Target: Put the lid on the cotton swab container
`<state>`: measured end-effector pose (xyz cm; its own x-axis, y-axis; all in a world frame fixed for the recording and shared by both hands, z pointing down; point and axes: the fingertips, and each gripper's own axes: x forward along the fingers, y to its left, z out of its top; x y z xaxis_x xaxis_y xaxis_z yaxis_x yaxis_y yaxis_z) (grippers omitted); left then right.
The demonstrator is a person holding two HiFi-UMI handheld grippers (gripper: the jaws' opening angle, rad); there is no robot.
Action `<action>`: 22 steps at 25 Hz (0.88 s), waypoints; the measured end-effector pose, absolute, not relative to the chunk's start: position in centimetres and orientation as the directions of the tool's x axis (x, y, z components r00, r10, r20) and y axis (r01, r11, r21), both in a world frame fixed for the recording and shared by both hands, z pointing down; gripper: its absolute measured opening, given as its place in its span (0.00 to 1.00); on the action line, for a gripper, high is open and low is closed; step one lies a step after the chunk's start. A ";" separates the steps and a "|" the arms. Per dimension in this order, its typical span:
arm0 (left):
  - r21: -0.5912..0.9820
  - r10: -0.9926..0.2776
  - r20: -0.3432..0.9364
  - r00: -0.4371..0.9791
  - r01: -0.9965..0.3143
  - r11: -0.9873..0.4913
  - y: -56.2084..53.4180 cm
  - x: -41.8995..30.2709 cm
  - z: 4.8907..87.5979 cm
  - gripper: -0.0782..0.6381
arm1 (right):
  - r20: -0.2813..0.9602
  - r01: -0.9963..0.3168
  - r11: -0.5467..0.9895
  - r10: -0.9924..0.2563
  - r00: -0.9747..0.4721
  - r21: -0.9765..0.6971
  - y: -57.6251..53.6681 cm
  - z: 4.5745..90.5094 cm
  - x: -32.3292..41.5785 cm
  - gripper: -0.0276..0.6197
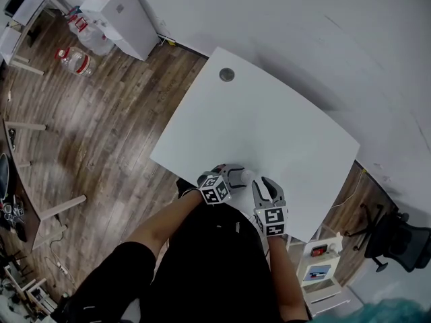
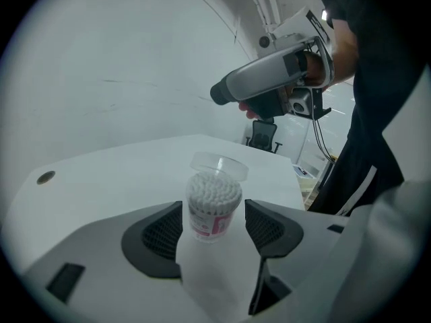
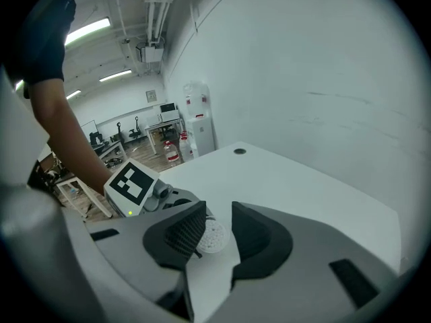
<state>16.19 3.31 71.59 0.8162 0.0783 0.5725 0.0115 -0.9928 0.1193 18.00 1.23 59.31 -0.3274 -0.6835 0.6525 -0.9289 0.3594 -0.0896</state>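
Observation:
The cotton swab container [image 2: 213, 209], a small clear tub packed with white swabs and wearing a pink label, stands upright on the white table [image 1: 269, 123] near its front edge. A clear lid [image 2: 219, 166] rests on its top, a little askew. My left gripper [image 2: 214, 229] is open, a pad on each side of the tub with a gap to both. My right gripper [image 3: 214, 229] is open by a narrow gap with nothing between its pads. It hangs above the tub, whose swab tips [image 3: 215, 237] show past its jaws. In the head view both grippers [image 1: 234, 176] [image 1: 269, 189] flank the container [image 1: 246, 175].
A round cable hole [image 1: 227, 75] sits at the table's far end. A dark wooden floor lies to the left, with a white cabinet [image 1: 124, 12] and water bottles [image 1: 74, 59]. A small shelf unit [image 1: 320, 269] and a black office chair [image 1: 397, 237] stand to the right.

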 end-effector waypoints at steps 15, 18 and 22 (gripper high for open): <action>0.122 0.120 0.569 0.813 0.061 -0.991 3.2 18.6 72.4 0.50 | 0.734 -0.882 0.442 -0.543 -0.407 -0.163 1.7 63.3 17.0 0.33; 0.123 0.125 0.562 0.817 0.066 -0.990 3.2 18.8 72.6 0.49 | 0.732 -0.884 0.440 -0.550 -0.402 -0.155 1.0 63.7 17.1 0.32; 0.132 0.128 0.559 0.819 0.064 -0.989 3.3 18.8 72.5 0.49 | 0.749 -0.872 0.463 -0.519 -0.411 -0.158 1.1 64.1 16.8 0.28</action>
